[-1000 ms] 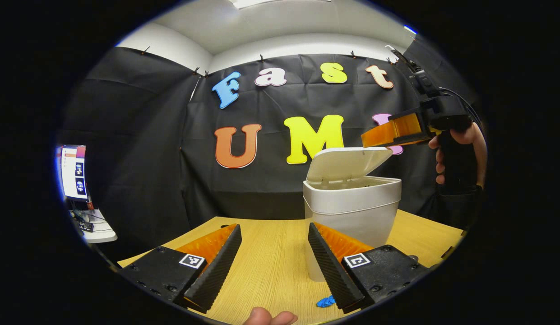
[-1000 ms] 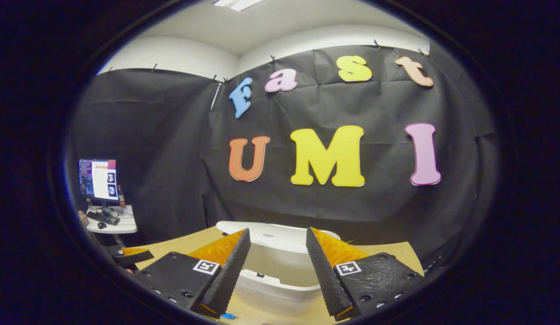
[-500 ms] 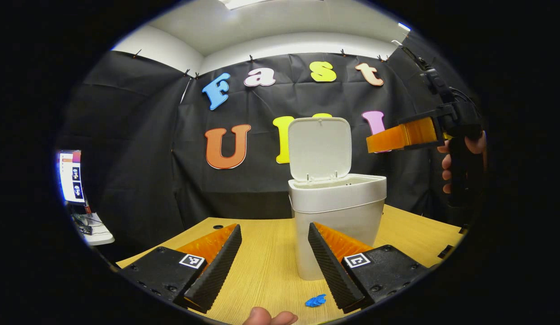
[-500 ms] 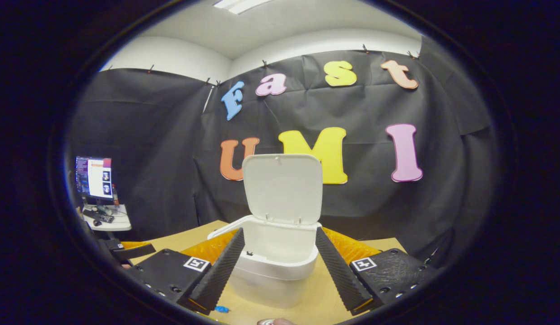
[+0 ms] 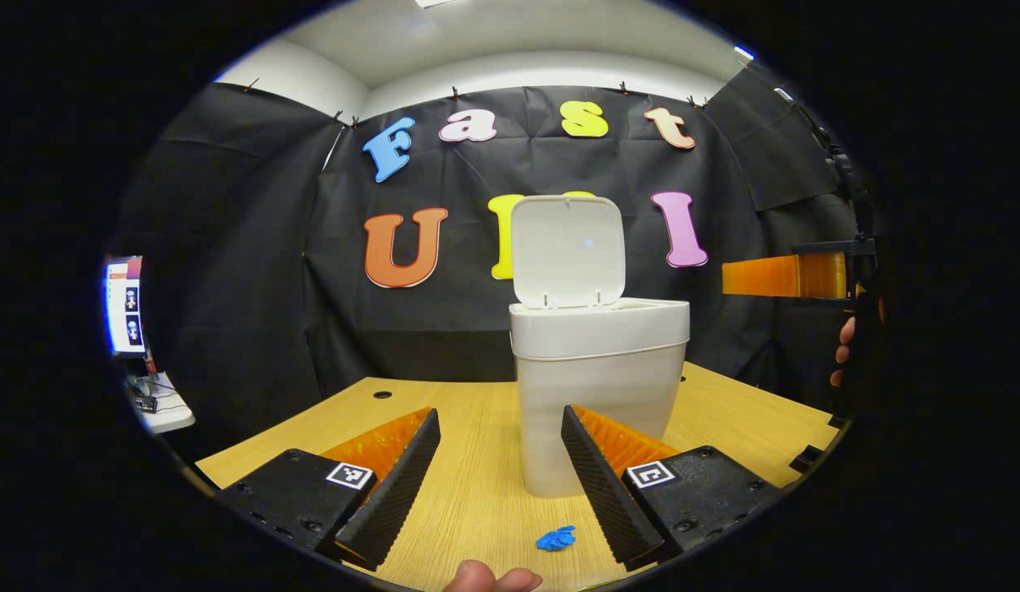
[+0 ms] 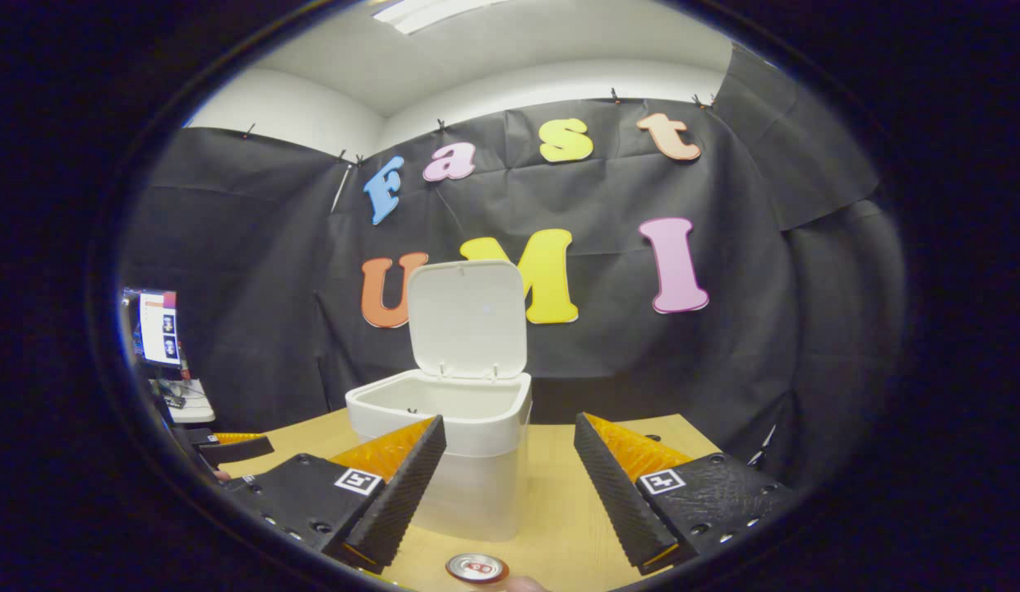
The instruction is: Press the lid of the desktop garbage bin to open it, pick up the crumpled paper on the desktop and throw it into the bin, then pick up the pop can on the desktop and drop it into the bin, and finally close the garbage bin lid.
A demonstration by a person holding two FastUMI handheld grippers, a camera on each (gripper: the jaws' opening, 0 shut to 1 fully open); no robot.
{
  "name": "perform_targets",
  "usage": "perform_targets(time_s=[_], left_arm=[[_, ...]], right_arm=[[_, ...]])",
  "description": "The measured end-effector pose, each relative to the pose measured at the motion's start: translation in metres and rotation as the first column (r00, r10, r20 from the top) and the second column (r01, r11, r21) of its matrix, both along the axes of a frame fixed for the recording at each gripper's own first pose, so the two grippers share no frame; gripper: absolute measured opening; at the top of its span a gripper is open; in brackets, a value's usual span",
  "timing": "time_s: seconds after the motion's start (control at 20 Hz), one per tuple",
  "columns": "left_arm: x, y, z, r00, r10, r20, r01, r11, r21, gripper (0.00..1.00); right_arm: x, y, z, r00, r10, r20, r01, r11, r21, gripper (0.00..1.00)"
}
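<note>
Hovering over the worktop (image 5: 477, 493), left tool (image 5: 500, 485) is staying apart, gripping nothing | crumpled blue paper (image 5: 556, 538) is lying before the white garbage bin (image 5: 596, 386), lid (image 5: 567, 251) standing upright | right tool (image 6: 510, 493) is gaping empty, pop can (image 6: 477, 567) sitting between its fingers, near bin.

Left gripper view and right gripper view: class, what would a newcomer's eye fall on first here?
The white plastic bin stands mid-table on the light wooden desktop, its hinged white lid upright and open. In the left gripper view a small crumpled blue paper lies just before the bin; in the right gripper view a silver-topped pop can stands at the near edge. Both claws gape open, empty.
</note>
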State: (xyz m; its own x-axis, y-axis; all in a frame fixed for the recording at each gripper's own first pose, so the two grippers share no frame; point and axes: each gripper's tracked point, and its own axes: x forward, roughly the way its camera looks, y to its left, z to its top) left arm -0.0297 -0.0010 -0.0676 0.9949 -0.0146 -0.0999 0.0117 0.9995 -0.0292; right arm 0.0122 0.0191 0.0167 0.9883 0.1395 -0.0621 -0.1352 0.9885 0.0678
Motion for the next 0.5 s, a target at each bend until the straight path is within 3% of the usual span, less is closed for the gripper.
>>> perform_targets(time_s=[0.15, 0.25, 0.5], left_arm=[[-0.005, -0.003, -0.024, 0.998, -0.015, -0.062, 0.012, 0.999, -0.044, 0.96], [-0.007, -0.003, -0.040, 0.995, -0.013, -0.102, 0.008, 0.999, -0.043, 1.00], [-0.013, -0.016, -0.073, 0.984, -0.041, -0.174, 0.035, 0.999, -0.037, 0.97]], right_arm=[[-0.014, -0.003, -0.012, 1.000, 0.007, 0.014, -0.007, 1.000, -0.010, 0.98], [-0.022, -0.004, -0.019, 1.000, 0.021, 0.023, -0.021, 1.000, 0.001, 0.98], [-0.031, -0.017, -0.047, 1.000, -0.005, 0.015, 0.006, 1.000, -0.023, 0.97]])
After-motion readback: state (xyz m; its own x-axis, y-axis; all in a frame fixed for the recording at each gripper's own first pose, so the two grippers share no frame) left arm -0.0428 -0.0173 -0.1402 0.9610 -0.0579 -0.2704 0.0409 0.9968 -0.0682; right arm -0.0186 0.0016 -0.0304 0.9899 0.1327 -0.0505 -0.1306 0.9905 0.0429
